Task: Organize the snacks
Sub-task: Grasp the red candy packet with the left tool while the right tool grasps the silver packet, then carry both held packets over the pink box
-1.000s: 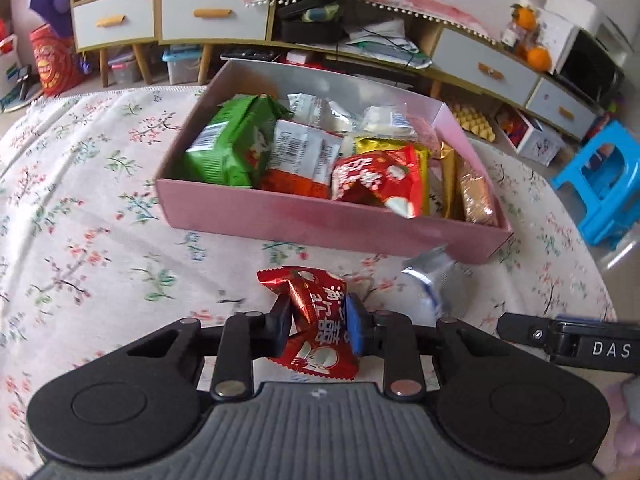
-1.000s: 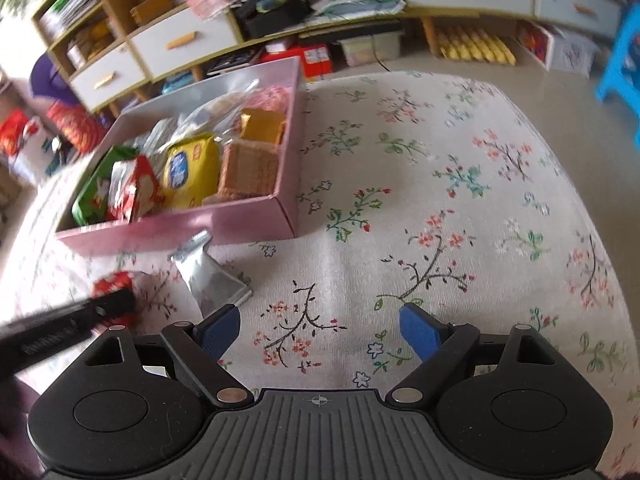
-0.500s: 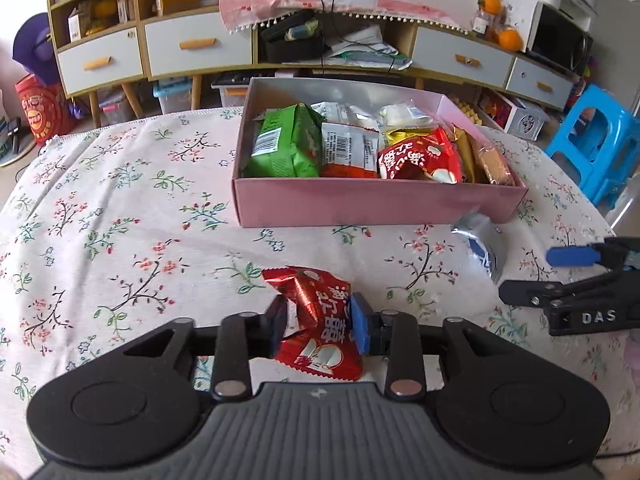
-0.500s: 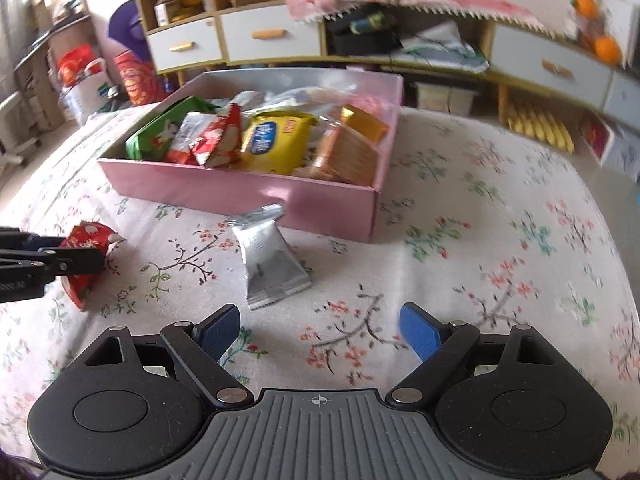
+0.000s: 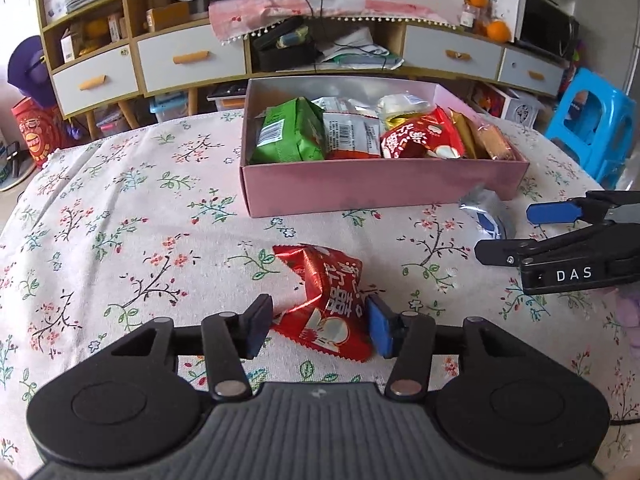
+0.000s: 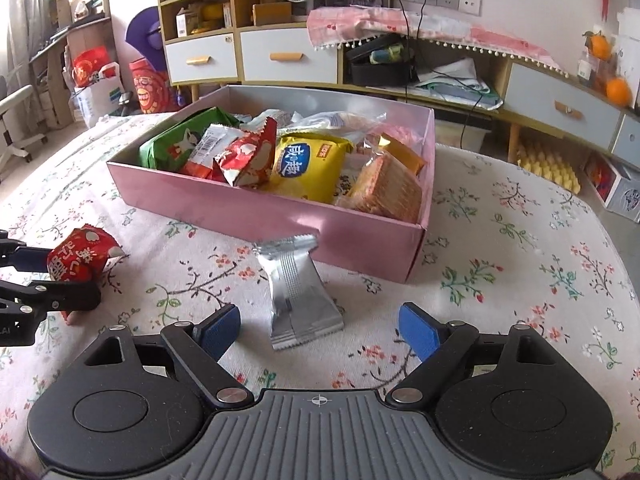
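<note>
Only right view, silver packet's [image 6: 298, 292] seam

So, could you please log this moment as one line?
left tongs: just opening, red snack packet between | right tongs: open around silver packet | pink box: part filled

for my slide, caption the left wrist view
Left gripper opening around a red foil snack packet lying before the pink cardboard box.

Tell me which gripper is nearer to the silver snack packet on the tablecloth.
Right. The right gripper has its open jaws on either side of the silver snack packet. The left gripper sits off to the side, around the red snack packet, its jaws just opening.
</note>
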